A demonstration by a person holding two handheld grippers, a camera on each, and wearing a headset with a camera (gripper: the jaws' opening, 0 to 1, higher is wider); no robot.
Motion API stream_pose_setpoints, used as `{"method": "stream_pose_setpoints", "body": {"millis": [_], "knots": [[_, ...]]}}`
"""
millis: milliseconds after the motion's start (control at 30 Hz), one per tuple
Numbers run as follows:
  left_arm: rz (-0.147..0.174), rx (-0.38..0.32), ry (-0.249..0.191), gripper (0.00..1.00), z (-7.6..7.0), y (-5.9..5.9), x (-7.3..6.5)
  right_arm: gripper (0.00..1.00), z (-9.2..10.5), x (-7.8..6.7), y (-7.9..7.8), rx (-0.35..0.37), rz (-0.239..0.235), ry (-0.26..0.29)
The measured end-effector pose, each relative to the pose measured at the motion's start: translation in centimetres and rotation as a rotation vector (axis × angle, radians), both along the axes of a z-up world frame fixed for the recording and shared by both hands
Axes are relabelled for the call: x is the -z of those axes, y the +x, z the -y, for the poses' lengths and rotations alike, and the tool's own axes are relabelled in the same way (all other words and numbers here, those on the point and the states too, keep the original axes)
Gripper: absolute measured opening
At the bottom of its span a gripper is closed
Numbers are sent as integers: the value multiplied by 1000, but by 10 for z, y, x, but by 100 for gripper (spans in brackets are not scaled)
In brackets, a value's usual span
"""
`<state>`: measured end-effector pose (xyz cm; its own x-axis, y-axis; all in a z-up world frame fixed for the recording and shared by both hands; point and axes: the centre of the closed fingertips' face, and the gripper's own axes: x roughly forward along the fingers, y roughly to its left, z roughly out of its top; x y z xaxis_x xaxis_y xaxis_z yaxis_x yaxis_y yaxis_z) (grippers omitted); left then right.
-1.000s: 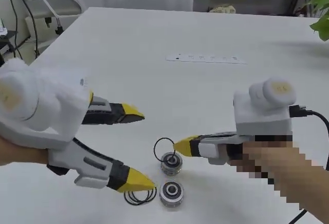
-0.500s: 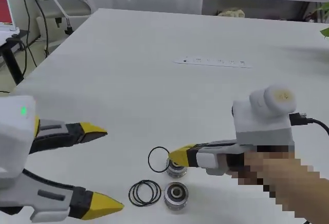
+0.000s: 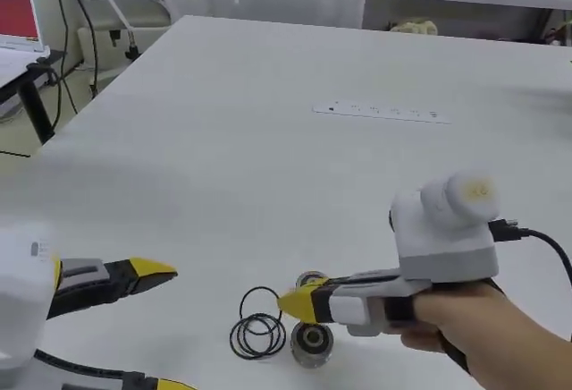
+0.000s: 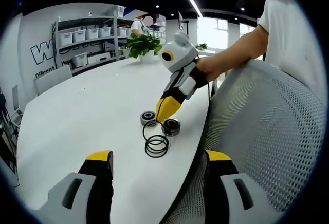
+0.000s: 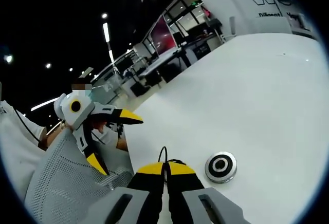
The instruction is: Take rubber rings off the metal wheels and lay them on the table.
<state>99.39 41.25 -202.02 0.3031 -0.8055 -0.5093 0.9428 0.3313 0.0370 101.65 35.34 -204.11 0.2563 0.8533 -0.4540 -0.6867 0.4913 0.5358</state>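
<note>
At the near left, the left gripper is cut by the edge of the head view. Its fingers stand wide apart with nothing between them, and of the nearer one I see just a yellow tip. Right of it, a pile of rubber rings lies flat on the white desk; they overlap, so I cannot count them. Just beyond the pile stands a single ring, a thin black loop, and I cannot tell whether its lower part rests on the desk. Next come two metal wheels: the near wheel is in plain sight, while the far wheel is half hidden behind the right gripper. That gripper's fingers are pressed together on the single ring; in the right gripper view the loop comes out from between the yellow tips. At the right, the hand holding this gripper runs out of the picture.
</note>
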Motion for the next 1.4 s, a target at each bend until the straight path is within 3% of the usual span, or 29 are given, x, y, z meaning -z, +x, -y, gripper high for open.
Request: {"method": "stream_pose_setpoints", "body": {"millis": [100, 167, 300, 733, 867, 1033, 1300, 1400], "knots": [[6, -23, 5, 68, -3, 4, 0, 0, -2, 6, -5, -26, 2, -28], [-11, -29, 8, 67, -4, 3, 3, 0, -2, 8, -6, -35, 4, -38], [-13, -43, -3, 65, -4, 4, 2, 0, -2, 11, -7, -39, -2, -42], [-32, -27, 17, 62, -2, 0, 7, 0, -3, 20, -3, -7, -11, -57], [-24, -18, 33, 62, -3, 0, 8, 0, -3, 21, -3, -3, -13, -60], [-22, -16, 39, 61, -3, -1, 9, 0, -2, 22, 0, 0, 18, -76], [-3, -36, 34, 58, -5, 3, 6, 1, -5, 24, -1, -40, 107, -132], [-2, -39, 36, 58, -5, 4, 6, 2, -4, 24, 0, -45, 116, -139]]}}
